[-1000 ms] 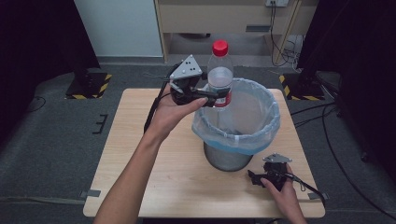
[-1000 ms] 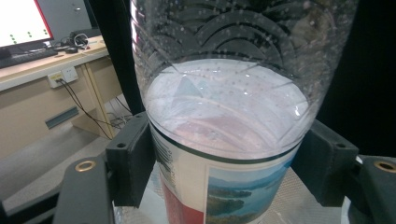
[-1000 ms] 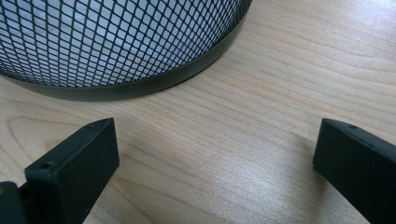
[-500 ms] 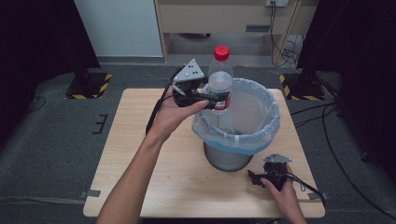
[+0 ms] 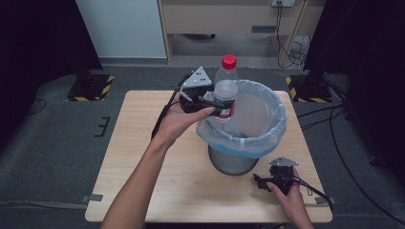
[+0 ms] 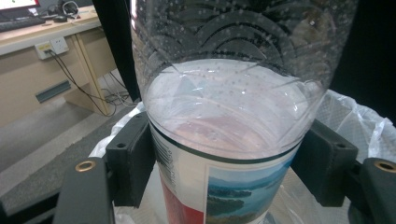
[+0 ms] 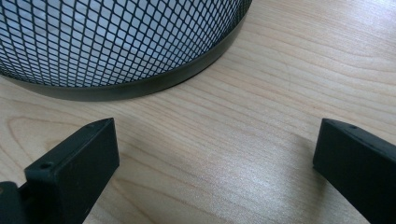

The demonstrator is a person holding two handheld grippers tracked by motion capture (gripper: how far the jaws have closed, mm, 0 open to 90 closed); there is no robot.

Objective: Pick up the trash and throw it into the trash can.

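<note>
Left gripper [image 5: 217,106]: raised over the bin's left rim, clamping the bottle at its label, forearm reaching in from near-left.
Bottle [image 5: 226,86]: standing upright between the jaws, red cap up, above the lined wastebasket [image 5: 274,129].
Right gripper [image 5: 260,182]: resting on the table [image 5: 129,157] near-right, jaws spread, gripping nothing, facing the mesh base.

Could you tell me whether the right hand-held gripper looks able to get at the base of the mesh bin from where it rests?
Probably yes: the right hand-held gripper rests open on the light wooden table, facing the black wire-mesh bin, with bare tabletop between them.
</note>
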